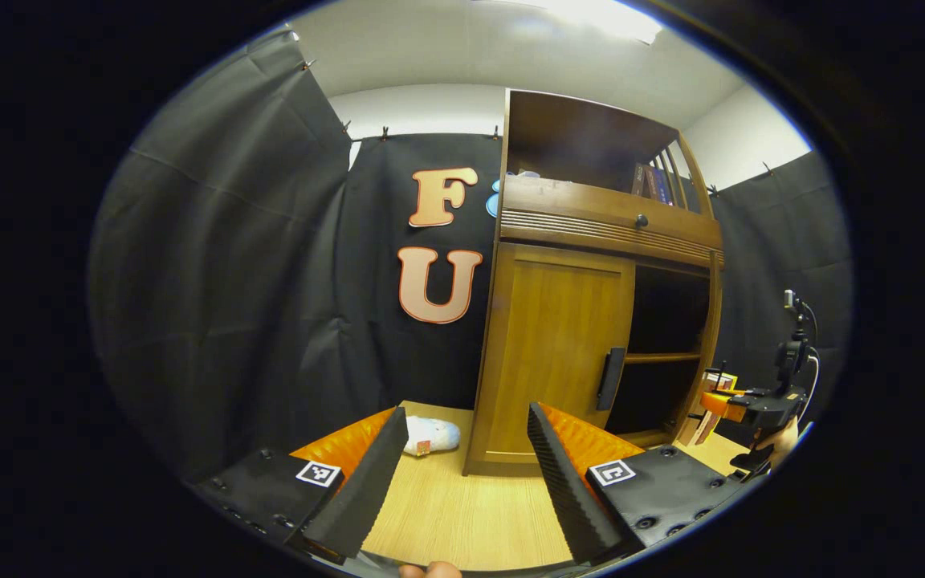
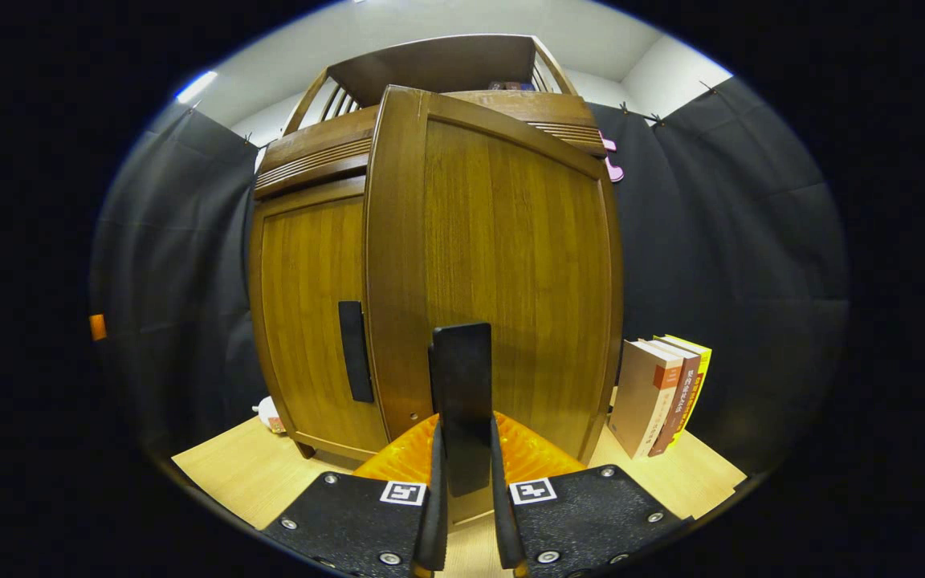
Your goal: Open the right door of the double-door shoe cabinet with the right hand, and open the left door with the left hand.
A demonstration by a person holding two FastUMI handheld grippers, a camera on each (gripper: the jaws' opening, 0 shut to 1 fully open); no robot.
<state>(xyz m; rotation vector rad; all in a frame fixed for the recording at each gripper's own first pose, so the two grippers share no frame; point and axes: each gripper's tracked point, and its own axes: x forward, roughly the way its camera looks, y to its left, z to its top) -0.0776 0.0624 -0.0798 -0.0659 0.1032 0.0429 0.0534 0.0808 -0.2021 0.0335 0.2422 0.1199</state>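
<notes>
While my right gripper clamps the right door's handle, the right door stands swung out from the shoe cabinet. My left gripper hangs spread wide and empty, short of the shut left door. Next, I judge, it must close on the left handle and pull.

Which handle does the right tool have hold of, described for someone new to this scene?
Find the wooden shoe cabinet on the light table. Its right door is swung open toward the camera, and the right tool is shut on the dark vertical handle at that door's edge. The matching handle on the closed left door sits untouched.
</notes>
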